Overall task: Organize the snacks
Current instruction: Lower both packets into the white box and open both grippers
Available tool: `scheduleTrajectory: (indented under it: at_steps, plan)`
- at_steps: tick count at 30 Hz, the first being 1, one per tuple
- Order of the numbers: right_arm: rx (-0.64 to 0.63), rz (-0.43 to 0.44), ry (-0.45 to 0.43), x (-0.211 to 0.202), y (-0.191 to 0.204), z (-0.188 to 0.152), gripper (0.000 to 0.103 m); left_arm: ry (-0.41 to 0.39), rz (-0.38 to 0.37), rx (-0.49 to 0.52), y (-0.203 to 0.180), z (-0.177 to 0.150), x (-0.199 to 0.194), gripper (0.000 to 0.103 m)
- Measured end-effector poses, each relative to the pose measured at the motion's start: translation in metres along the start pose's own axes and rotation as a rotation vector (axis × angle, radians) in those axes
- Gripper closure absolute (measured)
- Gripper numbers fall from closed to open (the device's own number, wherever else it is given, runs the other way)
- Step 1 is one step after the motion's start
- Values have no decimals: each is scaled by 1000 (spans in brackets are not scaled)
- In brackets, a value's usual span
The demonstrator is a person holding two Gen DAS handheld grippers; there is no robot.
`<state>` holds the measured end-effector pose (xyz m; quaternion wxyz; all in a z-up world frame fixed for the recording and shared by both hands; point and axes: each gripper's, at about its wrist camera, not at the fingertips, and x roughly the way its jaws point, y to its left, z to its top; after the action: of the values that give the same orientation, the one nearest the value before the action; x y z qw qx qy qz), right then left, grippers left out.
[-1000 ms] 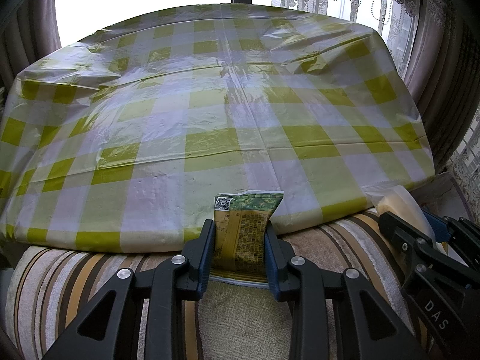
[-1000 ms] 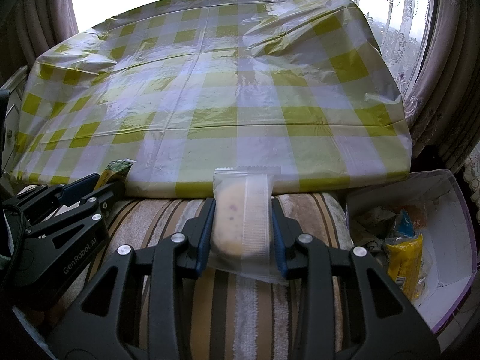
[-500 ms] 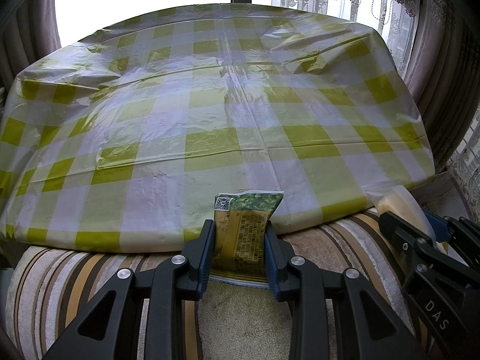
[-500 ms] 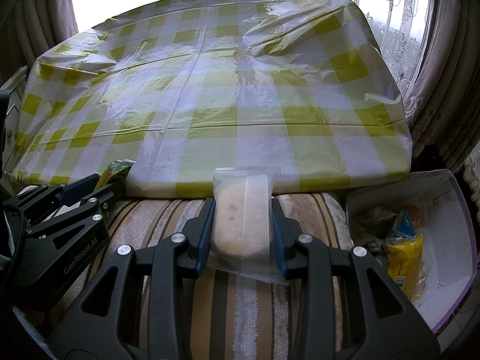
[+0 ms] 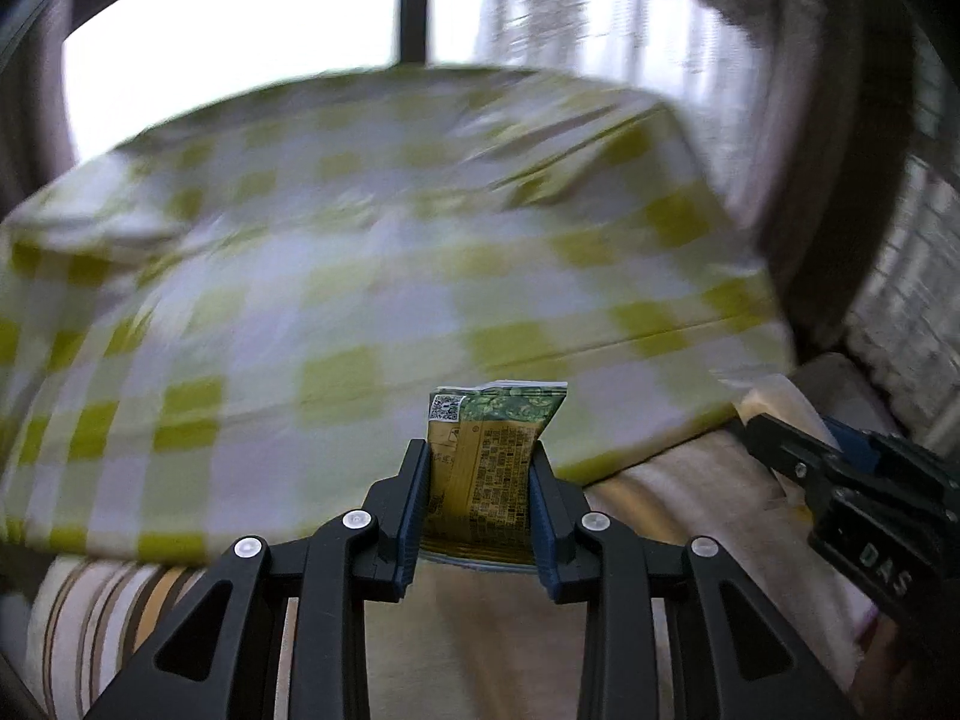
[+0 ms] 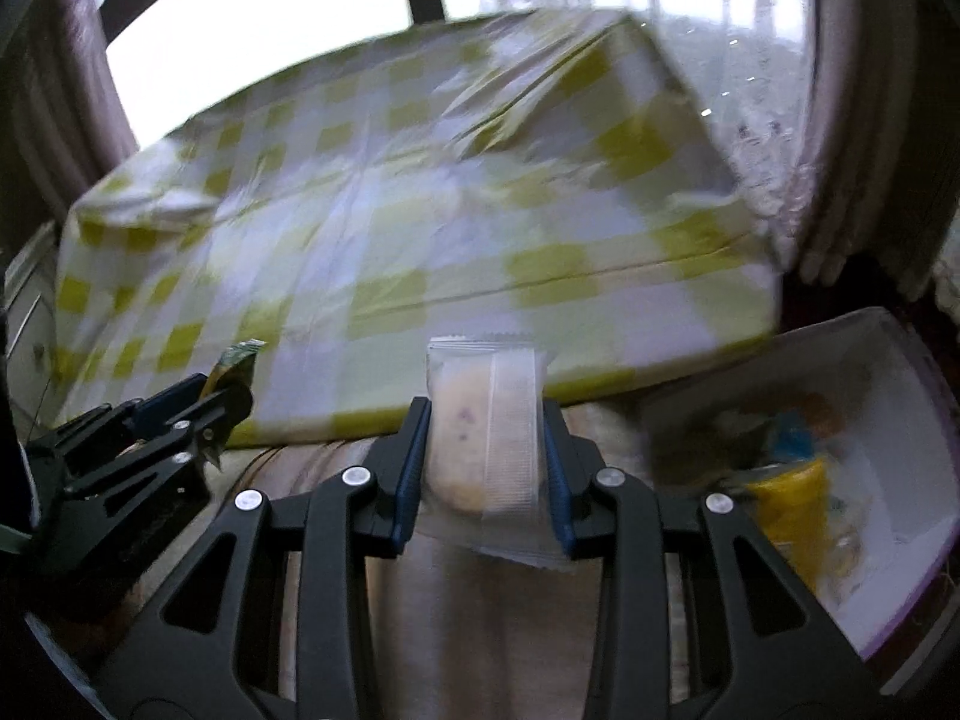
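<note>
Left gripper (image 5: 480, 480) jaws clamped on the green packet (image 5: 489, 468), which stands upright between the pads, top poking out past the tips. Right gripper (image 6: 486, 450) jaws clamped on the clear-wrapped cake (image 6: 480, 426), same upright seat, wrapper tail hanging below. Both are held over the striped cushion (image 6: 510, 630) near the worktop's checked cloth (image 6: 390, 228); white box (image 6: 900, 360) with snacks sits right.
</note>
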<state>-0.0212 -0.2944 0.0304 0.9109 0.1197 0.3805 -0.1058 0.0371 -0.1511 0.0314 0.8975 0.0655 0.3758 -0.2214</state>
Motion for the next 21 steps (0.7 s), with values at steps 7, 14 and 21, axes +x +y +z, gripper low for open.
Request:
scheduleTrajectory:
  at_steps: [7, 14, 21]
  plan:
    - [133, -190, -29, -34, -94, -12, 64, -27, -257, 170, -86, 14, -5, 71]
    - [277, -389, -7, -57, -180, -40, 38, 80, -511, 269, -151, 12, 7, 50]
    - [271, -337, 25, -52, -174, -44, 19, 70, -380, 159, -107, 13, 1, 29]
